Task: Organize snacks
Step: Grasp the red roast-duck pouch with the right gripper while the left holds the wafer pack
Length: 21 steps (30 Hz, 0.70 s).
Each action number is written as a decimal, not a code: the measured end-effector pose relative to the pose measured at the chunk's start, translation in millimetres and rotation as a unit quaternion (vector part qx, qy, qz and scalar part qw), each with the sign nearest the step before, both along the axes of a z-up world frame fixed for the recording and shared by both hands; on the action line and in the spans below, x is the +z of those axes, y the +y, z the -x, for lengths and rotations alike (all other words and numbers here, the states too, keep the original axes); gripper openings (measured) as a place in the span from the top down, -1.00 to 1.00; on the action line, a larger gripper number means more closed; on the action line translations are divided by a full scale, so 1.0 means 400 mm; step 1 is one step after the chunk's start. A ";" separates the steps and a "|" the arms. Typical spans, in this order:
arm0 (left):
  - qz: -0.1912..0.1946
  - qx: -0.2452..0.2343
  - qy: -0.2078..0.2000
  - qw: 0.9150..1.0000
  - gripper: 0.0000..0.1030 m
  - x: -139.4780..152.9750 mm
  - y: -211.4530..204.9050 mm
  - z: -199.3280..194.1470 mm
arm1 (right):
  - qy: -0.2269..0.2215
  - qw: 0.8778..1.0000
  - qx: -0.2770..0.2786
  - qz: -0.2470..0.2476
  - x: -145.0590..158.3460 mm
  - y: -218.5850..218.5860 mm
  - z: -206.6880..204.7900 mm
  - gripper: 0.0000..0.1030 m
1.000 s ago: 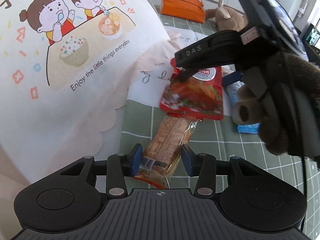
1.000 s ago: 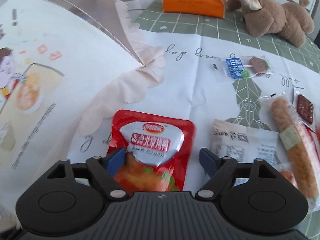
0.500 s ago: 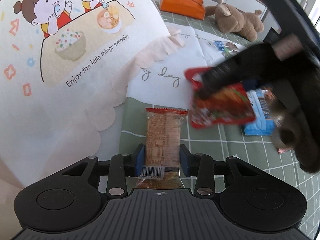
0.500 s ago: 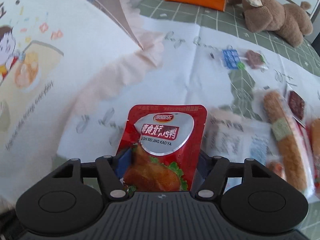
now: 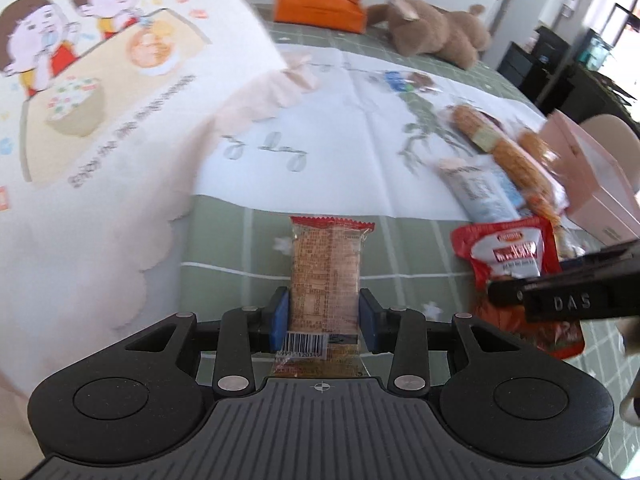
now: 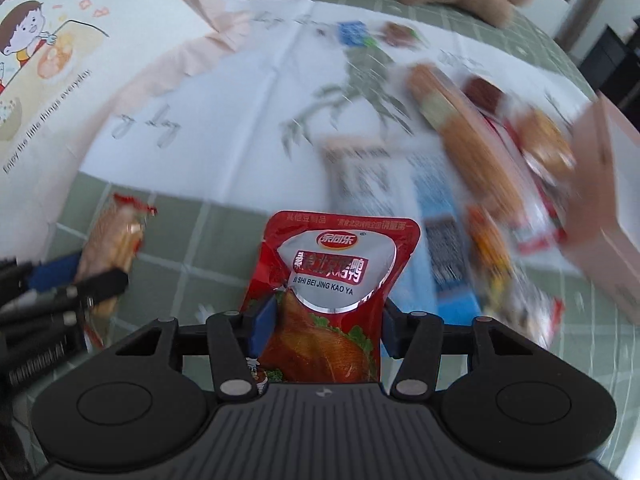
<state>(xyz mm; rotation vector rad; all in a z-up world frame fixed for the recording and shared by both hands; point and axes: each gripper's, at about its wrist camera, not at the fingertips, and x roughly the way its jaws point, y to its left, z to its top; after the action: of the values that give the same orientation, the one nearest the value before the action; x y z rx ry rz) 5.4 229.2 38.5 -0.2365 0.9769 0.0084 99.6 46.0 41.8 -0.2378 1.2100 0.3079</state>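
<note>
My left gripper [image 5: 323, 316] is shut on a clear-wrapped biscuit pack [image 5: 325, 272] with red ends and holds it above the green checked tablecloth. My right gripper [image 6: 320, 320] is shut on a red roast-duck pouch [image 6: 332, 280] and holds it up. The pouch also shows at the right of the left wrist view [image 5: 516, 264], pinched by the right gripper's black fingers. The biscuit pack shows at the left of the right wrist view [image 6: 114, 248]. A large cartoon-printed paper bag [image 5: 100, 100] stands at the left.
Loose snacks lie on a white printed sheet [image 5: 360, 152]: a blue-white packet [image 5: 484, 196], long orange sausage packs [image 5: 508, 156], a small blue candy [image 5: 394, 80]. A pink box [image 5: 592, 184] stands at the right. An orange pouch [image 5: 320, 0] and a plush toy [image 5: 432, 28] lie at the back.
My right gripper closed on the red pouch, lifted it and carried it back and to the right. My left gripper straightened and raised the biscuit pack.
</note>
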 end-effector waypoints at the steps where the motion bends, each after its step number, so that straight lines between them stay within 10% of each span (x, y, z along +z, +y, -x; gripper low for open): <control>1: 0.000 -0.008 -0.001 1.000 0.20 0.000 -0.011 0.002 | 0.000 1.000 -0.010 -0.005 -0.001 -0.022 0.010 -0.02; 14: -0.012 -0.086 -0.001 0.996 0.20 -0.006 -0.110 0.005 | -0.002 0.990 -0.119 -0.081 -0.029 -0.217 0.093 -0.53; 21: -0.010 -0.071 0.004 0.997 0.21 -0.006 -0.095 0.002 | -0.031 0.996 -0.066 -0.060 -0.034 -0.149 0.126 -0.62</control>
<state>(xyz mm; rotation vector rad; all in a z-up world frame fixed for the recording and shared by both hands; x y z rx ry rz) 4.6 191.1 36.2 -0.1482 0.9986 -0.1110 49.1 -13.7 28.3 -0.0622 1.1350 0.2560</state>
